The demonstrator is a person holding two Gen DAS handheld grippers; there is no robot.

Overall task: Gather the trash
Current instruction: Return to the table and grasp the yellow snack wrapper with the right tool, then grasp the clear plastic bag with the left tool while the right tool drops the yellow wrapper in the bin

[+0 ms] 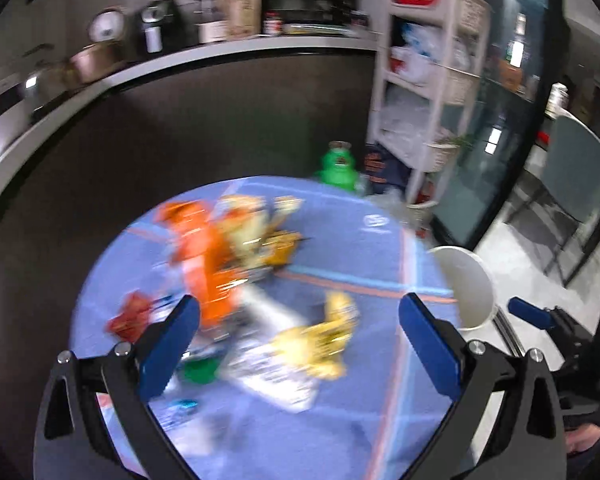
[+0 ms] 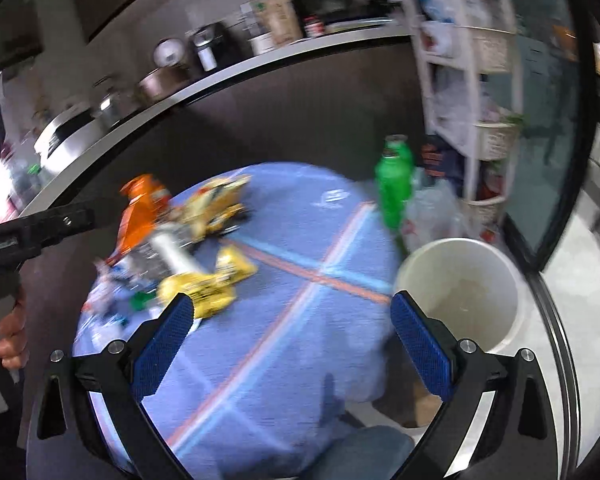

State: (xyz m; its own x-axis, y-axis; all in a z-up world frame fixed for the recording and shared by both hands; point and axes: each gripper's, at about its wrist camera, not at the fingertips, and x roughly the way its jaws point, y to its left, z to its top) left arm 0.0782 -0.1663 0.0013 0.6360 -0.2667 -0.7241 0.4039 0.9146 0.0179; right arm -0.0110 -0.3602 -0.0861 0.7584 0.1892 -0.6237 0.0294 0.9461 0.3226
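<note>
A round table under a blue cloth [image 1: 340, 420] [image 2: 268, 360] holds a blurred heap of trash: an orange wrapper [image 1: 204, 256] [image 2: 140, 208], yellow wrappers [image 1: 320, 340] [image 2: 208, 284], a small red wrapper [image 1: 130, 316] and a white printed packet [image 1: 272, 376]. My left gripper [image 1: 296, 316] hovers open above the heap, nothing between its blue pads. My right gripper [image 2: 290, 312] is open too, over the bare cloth right of the heap. A white bucket [image 2: 460, 288] [image 1: 470, 284] stands beside the table at right.
A green bottle [image 2: 394, 184] [image 1: 338, 168] stands at the table's far edge, with clear plastic beside it. A white shelf unit [image 1: 428, 80] and a glass door [image 2: 548, 120] are at right. A long counter [image 1: 220, 56] with appliances runs behind. The person's hand [image 2: 10, 332] holds the left gripper's handle.
</note>
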